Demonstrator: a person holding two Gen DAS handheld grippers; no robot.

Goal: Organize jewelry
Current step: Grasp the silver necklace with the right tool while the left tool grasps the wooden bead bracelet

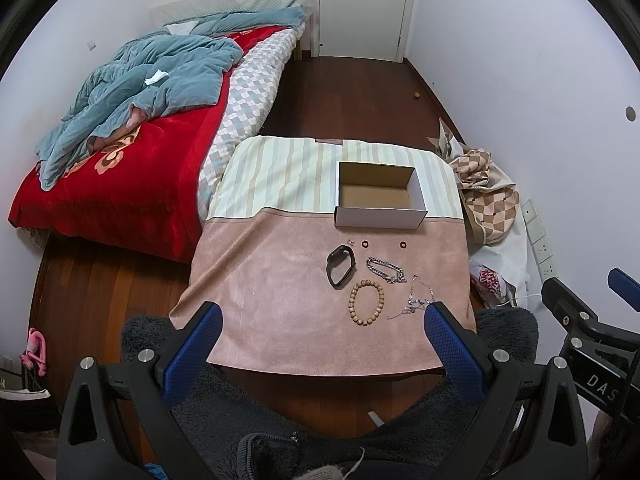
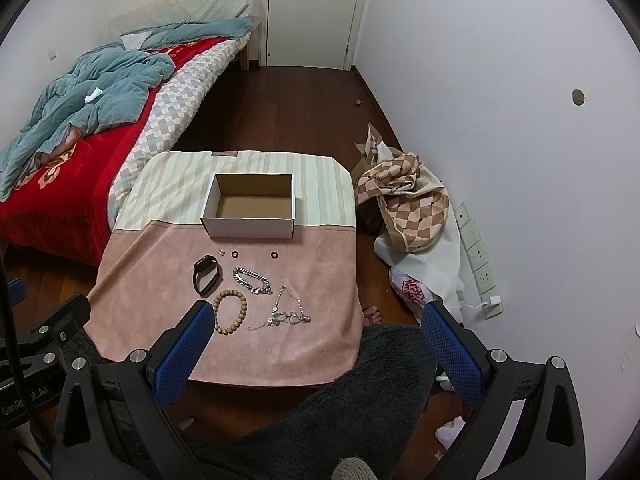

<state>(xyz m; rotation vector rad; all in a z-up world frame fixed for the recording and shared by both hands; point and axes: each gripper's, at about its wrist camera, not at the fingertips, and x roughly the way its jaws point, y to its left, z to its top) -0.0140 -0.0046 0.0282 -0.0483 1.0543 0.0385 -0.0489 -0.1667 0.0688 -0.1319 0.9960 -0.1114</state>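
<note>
An empty white cardboard box (image 1: 380,216) (image 2: 250,227) stands on a small cloth-covered table (image 1: 280,320) (image 2: 160,272). In front of it lie a black smart band (image 1: 341,266) (image 2: 207,274), a silver chain bracelet (image 1: 386,269) (image 2: 252,280), a wooden bead bracelet (image 1: 367,302) (image 2: 230,311), a thin silver necklace (image 1: 416,300) (image 2: 286,312), two small dark rings (image 1: 364,244) (image 1: 403,245) (image 2: 234,255) (image 2: 274,255) and a tiny earring (image 1: 352,241) (image 2: 222,252). My left gripper (image 1: 322,312) and right gripper (image 2: 318,312) are both open and empty, held above the table's near edge.
A bed with a red blanket and blue quilt (image 1: 132,92) (image 2: 88,84) is to the left. Checked cloth and bags (image 1: 486,196) (image 2: 412,200) lie on the floor at right by a wall power strip (image 2: 478,256). A dark fleece (image 1: 320,420) lies below the grippers.
</note>
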